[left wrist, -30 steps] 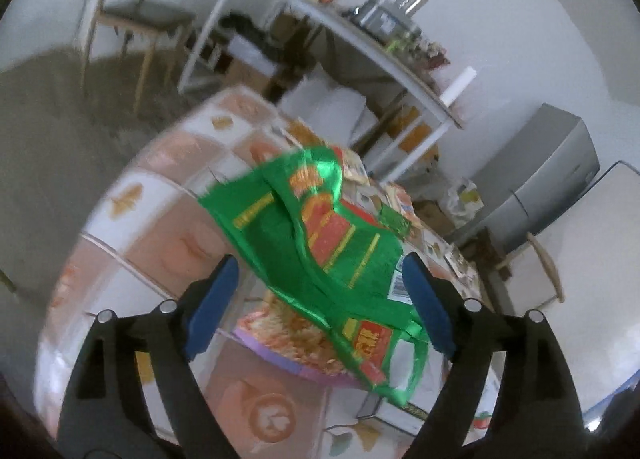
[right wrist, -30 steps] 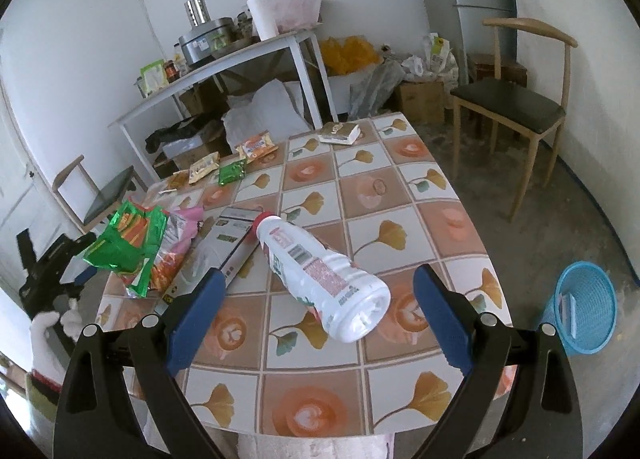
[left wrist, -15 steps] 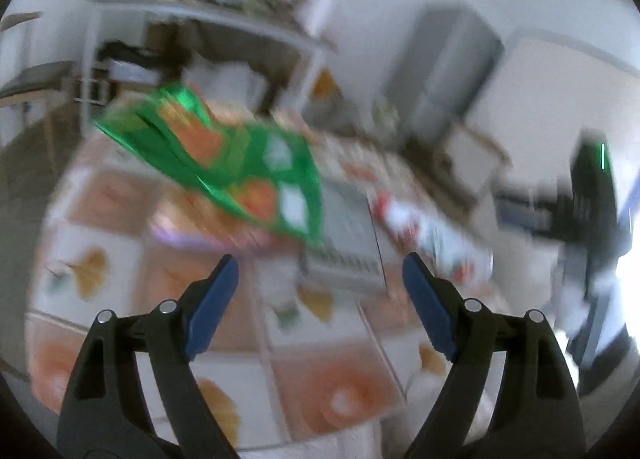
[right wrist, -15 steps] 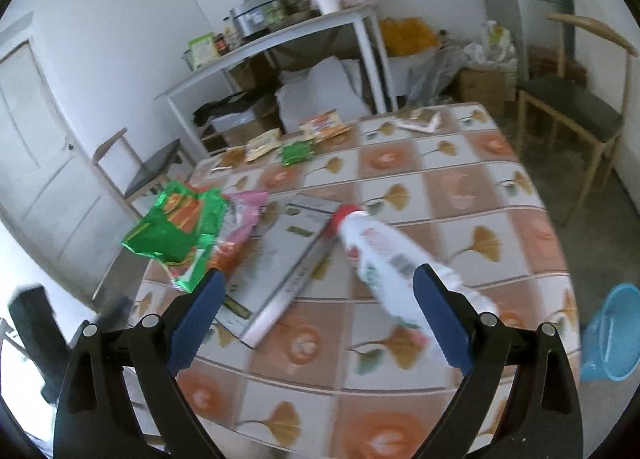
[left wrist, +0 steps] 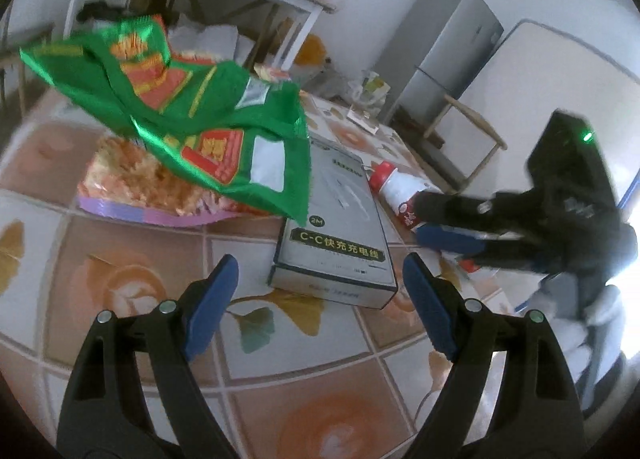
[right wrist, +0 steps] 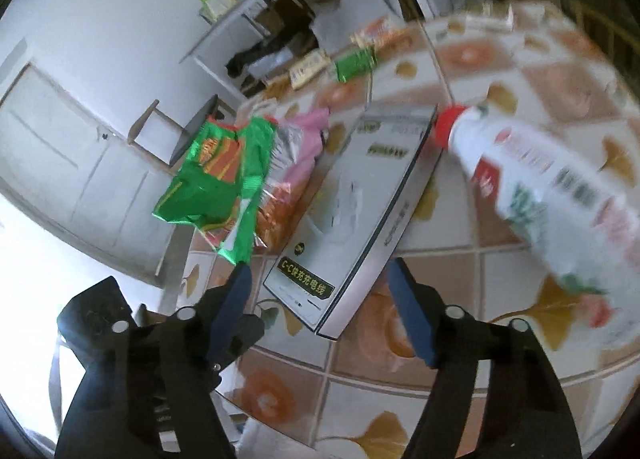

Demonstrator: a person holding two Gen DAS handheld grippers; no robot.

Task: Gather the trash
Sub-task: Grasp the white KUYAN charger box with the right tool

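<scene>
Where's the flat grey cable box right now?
The grey cable box lies flat on the tiled table, ahead of the open left hand-held gripper, with the green snack wrapper on its left and the white bottle on its right.

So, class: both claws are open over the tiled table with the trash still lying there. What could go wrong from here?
1. The white bottle lies on its side near the right claw; a nudge could roll it off the table.
2. Both claws aim at the grey box, and the left claw may collide with the right one.
3. The green wrapper drapes loosely over the orange snack bag, so a pinch might lift both or slip.
</scene>
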